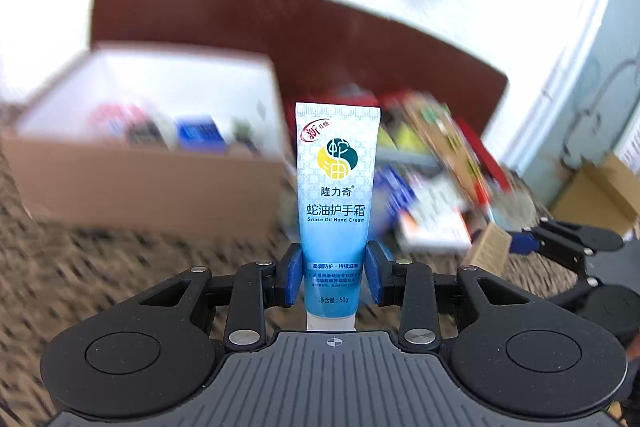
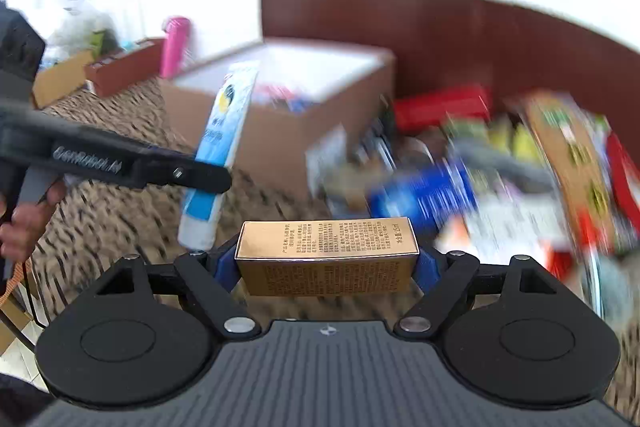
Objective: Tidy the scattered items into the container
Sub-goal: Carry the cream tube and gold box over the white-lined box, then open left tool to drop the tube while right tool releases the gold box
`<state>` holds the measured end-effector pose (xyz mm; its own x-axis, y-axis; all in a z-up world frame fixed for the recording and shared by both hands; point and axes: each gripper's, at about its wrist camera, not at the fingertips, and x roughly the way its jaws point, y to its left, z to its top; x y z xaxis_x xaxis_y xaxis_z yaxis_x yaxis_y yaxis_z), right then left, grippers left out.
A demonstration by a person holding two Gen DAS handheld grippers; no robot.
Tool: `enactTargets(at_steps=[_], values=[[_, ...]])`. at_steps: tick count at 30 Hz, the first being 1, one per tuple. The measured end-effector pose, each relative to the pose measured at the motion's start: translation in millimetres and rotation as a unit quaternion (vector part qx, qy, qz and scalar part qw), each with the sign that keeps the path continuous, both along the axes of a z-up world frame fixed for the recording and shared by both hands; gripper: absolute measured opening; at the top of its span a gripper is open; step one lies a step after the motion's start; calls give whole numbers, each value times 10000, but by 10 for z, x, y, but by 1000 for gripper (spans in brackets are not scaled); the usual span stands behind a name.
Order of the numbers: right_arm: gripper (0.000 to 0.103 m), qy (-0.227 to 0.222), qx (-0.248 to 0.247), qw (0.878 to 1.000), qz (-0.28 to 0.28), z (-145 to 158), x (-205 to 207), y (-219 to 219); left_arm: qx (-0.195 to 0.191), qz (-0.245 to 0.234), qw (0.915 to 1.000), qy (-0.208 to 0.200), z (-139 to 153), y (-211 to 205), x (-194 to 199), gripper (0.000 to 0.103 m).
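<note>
Patterned brown carpet (image 1: 80, 267) underfoot, heavily motion-blurred. Dark red-brown curved panel (image 1: 280, 27) runs behind everything, white surface above it.

Cardboard box (image 1: 152, 179), open-topped with a white inner lining, sits on the carpet to the left in the left wrist view; blurred coloured packages lie inside, not identifiable. Seen also from the right wrist view (image 2: 288, 131).

Heap of scattered items (image 2: 500, 179) just right of the box: red pack, blue pack, long tan printed carton, white labelled pieces, overlapping one another. Blur prevents telling them apart further.

Pink bottle (image 2: 174, 45) and low cardboard trays (image 2: 120, 69) stand far left, well apart from the heap.

Left gripper (image 1: 334, 277): blue pads closed against the lower part of the hand cream tube (image 1: 336, 179), which is held upright, cap end toward the camera, above the carpet between box and heap.

Right gripper (image 2: 326, 261): pads clamped on the two ends of the gold carton (image 2: 326, 255), held crosswise, off the carpet, near the heap's front edge.
</note>
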<state>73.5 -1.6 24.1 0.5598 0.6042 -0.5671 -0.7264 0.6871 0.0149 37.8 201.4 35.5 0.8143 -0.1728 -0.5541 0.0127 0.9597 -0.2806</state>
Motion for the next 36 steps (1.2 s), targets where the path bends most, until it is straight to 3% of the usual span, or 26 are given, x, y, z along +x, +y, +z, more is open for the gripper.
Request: enactTargets(at_steps=[6,10,17,21,25,26,27,28,29,32,36], values=[[84,-493,12,9978,439,370,344,679,211,629,9976,-199,449,656,364,32],[84,-560,-85,9975,423,426,718,1169,269,999,9946,-69,536,1094,688,32],[85,-73,-336,9992,183,224,1428,1823,123,1271,9907,479,243,1608,1264,32],[85,379,-408,9985,12,46,1793,2035,77,1267,9893,714,42,1766,1484,32],[85,490,-477,9973,-259,-54,2108,2222,116,1228,9890,822,-63,1824,1721,33],[85,492,-491,9971,-304,-70,2174,2244,89,1242,9891,786,-80,1848,1773,52],[89,474,-514,9969,-351,-87,2235,2272,68,1262,9891,750,-90,1874,1819,58],[95,442,-527,9966,-450,-95,2280,2284,75,1328,9884,738,-97,1894,1851,77],[96,394,-508,9963,-566,-95,2305,2274,97,1420,9873,711,-98,1912,1859,90],[100,415,-329,9971,-539,-82,2325,2179,66,1287,9901,563,-87,1939,1824,92],[100,439,-315,9972,-514,-74,2302,2094,-91,1326,9886,701,-124,1950,1822,94]])
